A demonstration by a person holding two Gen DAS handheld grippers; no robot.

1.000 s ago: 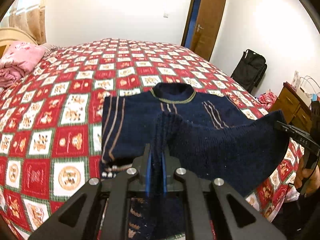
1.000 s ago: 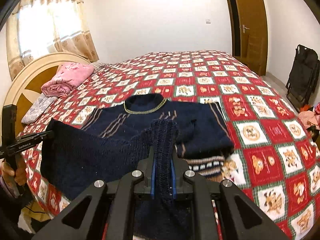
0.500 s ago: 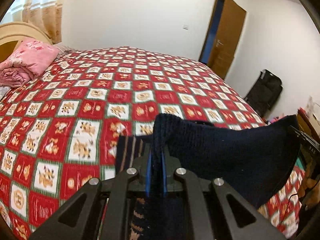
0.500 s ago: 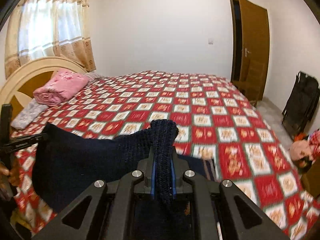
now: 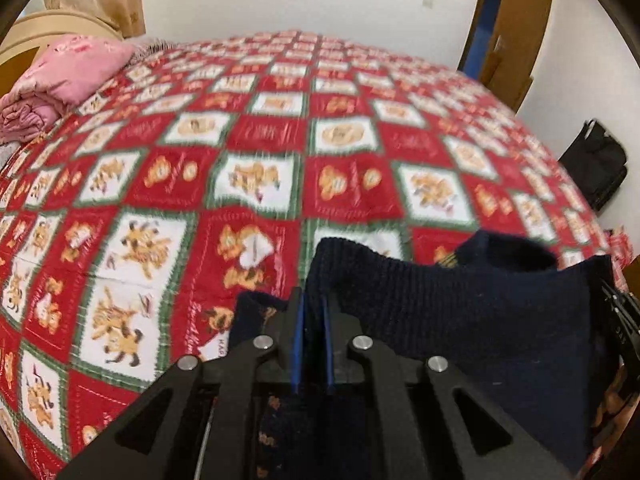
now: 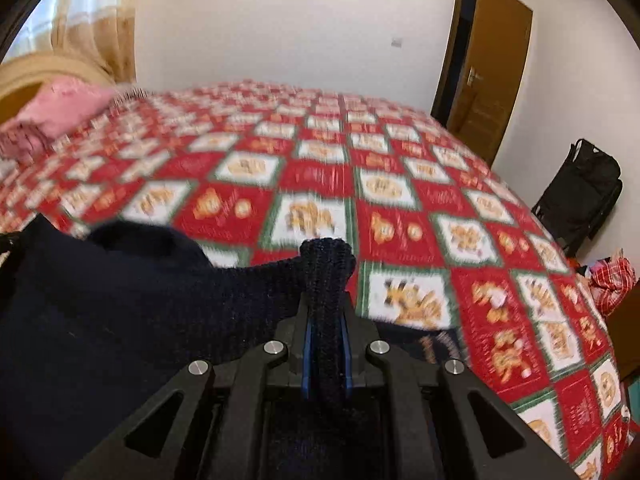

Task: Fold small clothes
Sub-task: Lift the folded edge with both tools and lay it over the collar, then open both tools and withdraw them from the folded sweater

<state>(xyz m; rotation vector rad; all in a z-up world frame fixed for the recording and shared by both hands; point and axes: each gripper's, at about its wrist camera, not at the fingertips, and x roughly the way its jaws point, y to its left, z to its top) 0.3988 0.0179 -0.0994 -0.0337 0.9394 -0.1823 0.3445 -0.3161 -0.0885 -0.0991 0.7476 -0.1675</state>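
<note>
My left hand-held gripper (image 5: 313, 320) is pinching a bunched edge of a dark navy knitted sweater (image 5: 480, 320), the cloth clamped between its blue pads. My right hand-held gripper (image 6: 326, 320) pinches another bunched edge of the same sweater (image 6: 120, 300) in the same way. The knit hangs stretched between the two grippers, just above the near part of a bed (image 5: 260, 152) covered in a red, white and green checked quilt with orange cartoon figures. The sweater's dark fabric blocks my view of the bed surface right below and between the grippers. A folded pink blanket (image 5: 68, 72) lies at the far left by a curved wooden headboard (image 5: 48, 28). A brown door (image 6: 492, 60) stands open in the white far wall, and a black bag (image 6: 580, 196) sits on the floor past the bed's right side. The quilt looks blurred.
</note>
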